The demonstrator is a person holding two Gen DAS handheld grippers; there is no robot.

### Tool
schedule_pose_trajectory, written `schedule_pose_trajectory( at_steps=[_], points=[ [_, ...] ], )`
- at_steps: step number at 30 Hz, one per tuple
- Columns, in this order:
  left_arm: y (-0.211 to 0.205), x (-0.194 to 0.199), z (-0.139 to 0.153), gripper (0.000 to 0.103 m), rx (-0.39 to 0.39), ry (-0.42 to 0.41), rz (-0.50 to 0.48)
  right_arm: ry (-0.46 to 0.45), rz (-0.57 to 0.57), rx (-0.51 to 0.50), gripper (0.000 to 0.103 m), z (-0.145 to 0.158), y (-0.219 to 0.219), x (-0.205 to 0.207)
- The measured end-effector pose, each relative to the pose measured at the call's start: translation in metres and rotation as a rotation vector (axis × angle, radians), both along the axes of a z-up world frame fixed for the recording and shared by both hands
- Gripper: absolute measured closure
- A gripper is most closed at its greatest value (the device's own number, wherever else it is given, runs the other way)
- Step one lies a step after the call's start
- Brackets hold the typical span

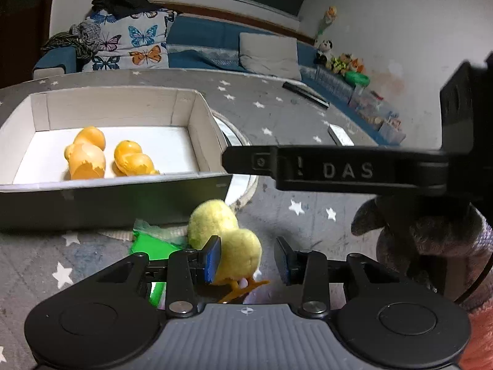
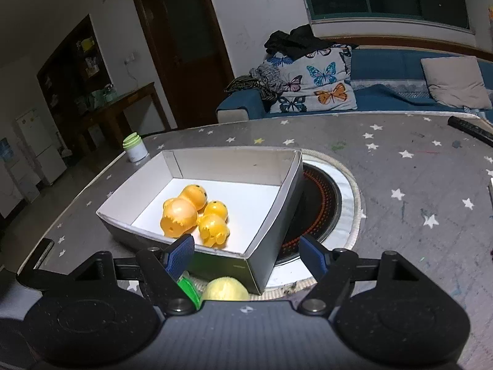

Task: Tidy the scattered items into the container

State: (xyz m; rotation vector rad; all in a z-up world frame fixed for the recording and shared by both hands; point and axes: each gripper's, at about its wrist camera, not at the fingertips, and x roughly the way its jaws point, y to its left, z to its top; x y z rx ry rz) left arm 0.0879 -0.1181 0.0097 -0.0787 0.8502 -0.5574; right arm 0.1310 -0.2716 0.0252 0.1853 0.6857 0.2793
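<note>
A yellow plush chick point(image 1: 226, 234) stands on the star-patterned table, just in front of the grey box point(image 1: 107, 203). My left gripper point(image 1: 249, 259) is open around the chick: the left pad overlaps its side and the right pad stands clear of it. A green packet point(image 1: 151, 243) lies beside the chick. Two orange toy ducks point(image 1: 86, 160) point(image 1: 132, 158) lie inside the box. My right gripper point(image 2: 246, 256) is open and holds nothing, hovering over the near corner of the box point(image 2: 286, 215). Below it I see the chick's top point(image 2: 228, 289).
A finger point(image 1: 339, 169) of the right gripper crosses the left wrist view, held by a grey-gloved hand point(image 1: 416, 234). A round hob point(image 2: 320, 203) is set in the table behind the box. A remote point(image 2: 468, 129), a green-lidded jar point(image 2: 135, 148) and a white card point(image 1: 340, 134) also lie there.
</note>
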Motion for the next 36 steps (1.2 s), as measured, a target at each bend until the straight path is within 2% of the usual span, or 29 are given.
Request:
schedule_pose_trajectory(
  at_steps=[7,13,24,36],
  points=[
    [-0.004,-0.009,-0.007,0.063,0.049,-0.033,0.051,0.051,0.032,0.021,0.026,-0.014,-0.009,0.013],
    [0.004,-0.012,-0.012,0.063,0.007,0.019,0.091,0.083,0.057,0.027,0.026,-0.024,-0.014,0.024],
    [0.000,-0.008,-0.018,0.062,0.042,0.013,0.140,0.137,0.105,0.035,0.026,-0.038,-0.026,0.051],
    [0.008,-0.006,-0.025,0.059,-0.004,0.031,0.140,0.184,0.136,0.043,0.039,-0.047,-0.033,0.073]
  ],
)
